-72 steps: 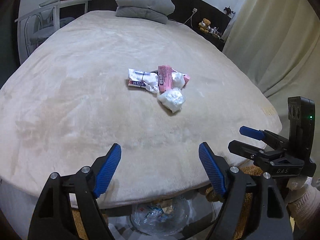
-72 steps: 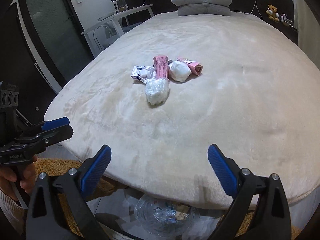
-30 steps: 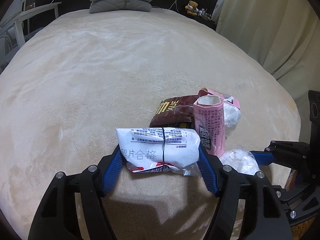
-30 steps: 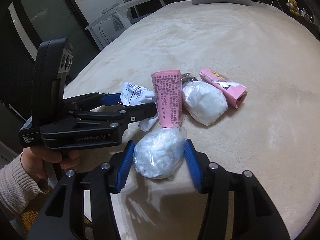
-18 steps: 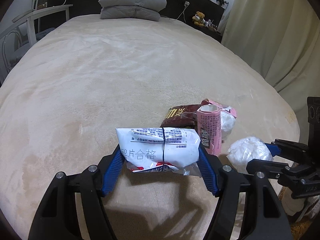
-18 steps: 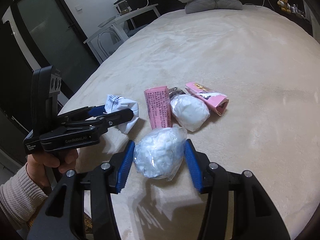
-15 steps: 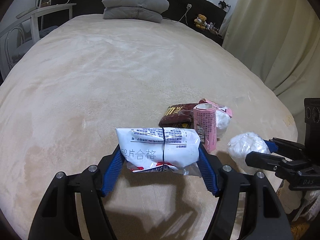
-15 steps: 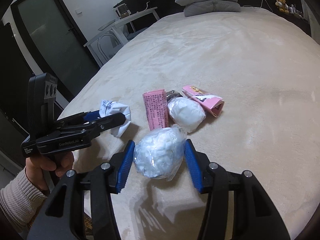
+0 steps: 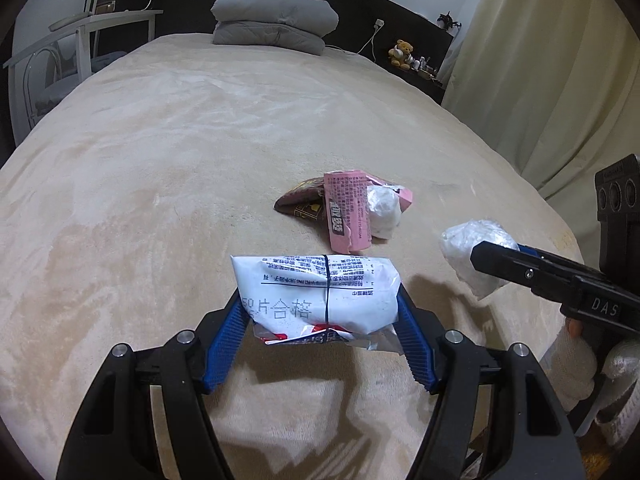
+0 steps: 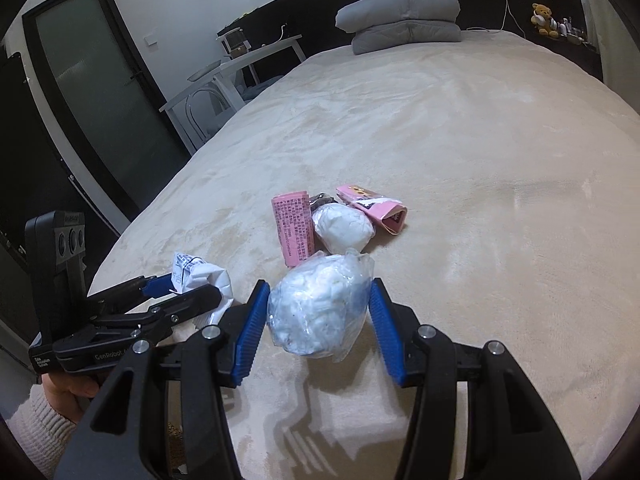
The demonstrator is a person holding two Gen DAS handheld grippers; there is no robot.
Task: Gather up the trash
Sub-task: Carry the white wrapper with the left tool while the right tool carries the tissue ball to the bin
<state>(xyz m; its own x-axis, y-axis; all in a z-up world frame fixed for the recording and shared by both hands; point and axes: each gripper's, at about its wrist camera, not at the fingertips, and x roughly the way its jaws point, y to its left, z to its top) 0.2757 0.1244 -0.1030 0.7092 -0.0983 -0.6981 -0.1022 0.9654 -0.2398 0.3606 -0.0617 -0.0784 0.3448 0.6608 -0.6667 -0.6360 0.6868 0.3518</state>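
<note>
My left gripper (image 9: pixel 320 300) is shut on a white printed wrapper (image 9: pixel 316 294), held above the beige bed (image 9: pixel 160 160). My right gripper (image 10: pixel 318 300) is shut on a clear bag of white wadding (image 10: pixel 320 304); the same bag (image 9: pixel 468 252) shows at the right of the left wrist view. Still lying on the bed are a pink tube wrapper (image 9: pixel 346 210), a dark brown packet (image 9: pixel 302 202), a white paper ball (image 10: pixel 342 228) and a pink packet (image 10: pixel 374 208). The white wrapper (image 10: pixel 200 276) and left gripper (image 10: pixel 176 300) appear at the lower left of the right wrist view.
Grey folded pillows (image 9: pixel 272 20) lie at the head of the bed. A white table and chair (image 10: pixel 224 80) stand along the left side, next to a dark door (image 10: pixel 100 80). Cream curtains (image 9: pixel 540 60) hang on the right. A teddy bear (image 9: pixel 400 52) sits on the headboard shelf.
Both grippers have pulled back and lifted from the trash pile, each carrying its item. The pile now sits farther away in both views.
</note>
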